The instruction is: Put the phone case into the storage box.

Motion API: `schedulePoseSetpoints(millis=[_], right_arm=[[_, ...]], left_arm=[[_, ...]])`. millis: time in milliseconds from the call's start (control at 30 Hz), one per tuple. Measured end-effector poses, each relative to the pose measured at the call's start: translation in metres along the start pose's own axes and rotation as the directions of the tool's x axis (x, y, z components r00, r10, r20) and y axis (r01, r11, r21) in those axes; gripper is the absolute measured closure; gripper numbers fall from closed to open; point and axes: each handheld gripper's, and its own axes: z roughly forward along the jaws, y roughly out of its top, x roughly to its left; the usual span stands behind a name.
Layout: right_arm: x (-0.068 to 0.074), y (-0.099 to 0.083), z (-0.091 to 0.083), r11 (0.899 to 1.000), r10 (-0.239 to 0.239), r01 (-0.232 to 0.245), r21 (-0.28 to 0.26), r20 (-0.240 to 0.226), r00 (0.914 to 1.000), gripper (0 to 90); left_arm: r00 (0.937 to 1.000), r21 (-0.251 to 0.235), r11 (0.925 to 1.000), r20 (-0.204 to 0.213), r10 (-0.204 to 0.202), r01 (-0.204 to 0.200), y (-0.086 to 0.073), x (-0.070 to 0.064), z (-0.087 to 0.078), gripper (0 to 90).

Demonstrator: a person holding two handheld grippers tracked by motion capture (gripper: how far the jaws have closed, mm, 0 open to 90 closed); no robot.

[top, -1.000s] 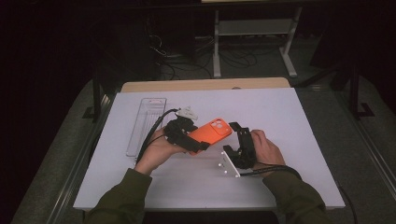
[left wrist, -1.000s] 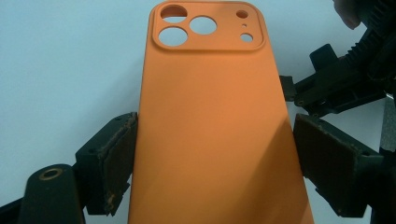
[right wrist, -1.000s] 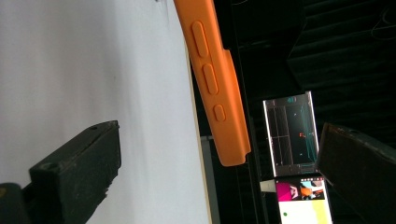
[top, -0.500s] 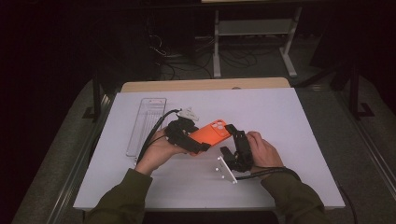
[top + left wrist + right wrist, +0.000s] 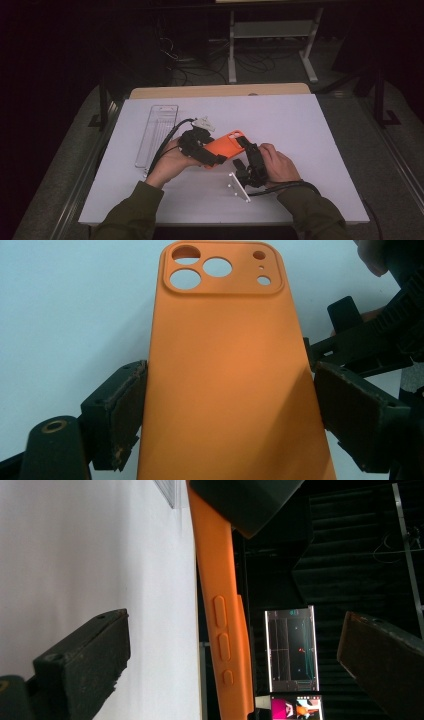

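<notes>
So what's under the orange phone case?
Under the orange phone case lies the white table. The case covers whatever sits directly beneath it. The left gripper flanks its sides.

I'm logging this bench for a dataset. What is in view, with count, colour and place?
phone case: one, orange, back up with camera cutouts, held above the table centre
packaging tray: one, clear plastic, left part of the table
table: one, white top
stand: one, pale metal, on the floor beyond the table
left claw: one, black, jaws at the case's long edges
right claw: one, black, jaws open either side of the case's button edge
</notes>
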Motion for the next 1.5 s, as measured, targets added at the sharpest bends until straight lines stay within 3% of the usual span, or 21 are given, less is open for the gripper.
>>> schedulePoseSetpoints(millis=[500, 567, 633, 700, 1000, 1067, 1500], right_arm=[[0.006, 0.008, -0.005, 0.999, -0.042, 0.043, -0.032, 0.035, 0.9985, 18.6], [0.007, 0.01, -0.005, 0.998, -0.046, 0.047, -0.037, 0.033, 0.9984, 21.6], [0.008, 0.01, -0.005, 0.998, -0.057, 0.058, -0.039, 0.029, 0.998, 24.0], [0.009, 0.011, -0.005, 0.998, -0.05, 0.051, -0.03, 0.033, 0.9982, 26.6], [0.008, 0.011, -0.005, 0.998, -0.068, 0.068, -0.019, 0.022, 0.9975, 40.0], [0.01, 0.012, -0.006, 0.998, -0.068, 0.068, -0.016, 0.018, 0.9975, 42.3], [0.014, 0.013, -0.004, 0.997, -0.082, 0.082, -0.011, 0.02, 0.9965, 55.5]], left_arm=[[0.9999, 0.013, 0.9999, 0.005, 0.01, -0.01, 0.0, -0.001, 0.001, 16.5], [0.9996, 0.024, 0.9994, 0.007, 0.026, -0.026, 0.0, -0.001, 0.001, 16.5], [0.9999, 0.012, 0.9998, 0.01, 0.014, -0.014, 0.0, -0.002, 0.002, 16.5], [0.9994, 0.026, 0.9991, 0.007, 0.034, -0.034, 0.001, -0.001, 0.002, 16.5], [0.9998, 0.019, 0.9997, 0.015, 0.016, -0.017, 0.0, -0.004, 0.003, 16.5], [0.9993, 0.036, 0.9987, 0.014, 0.036, -0.036, 0.001, -0.003, 0.003, 16.5], [0.9993, 0.025, 0.9991, 0.019, 0.033, -0.033, 0.001, -0.005, 0.004, 16.5]])
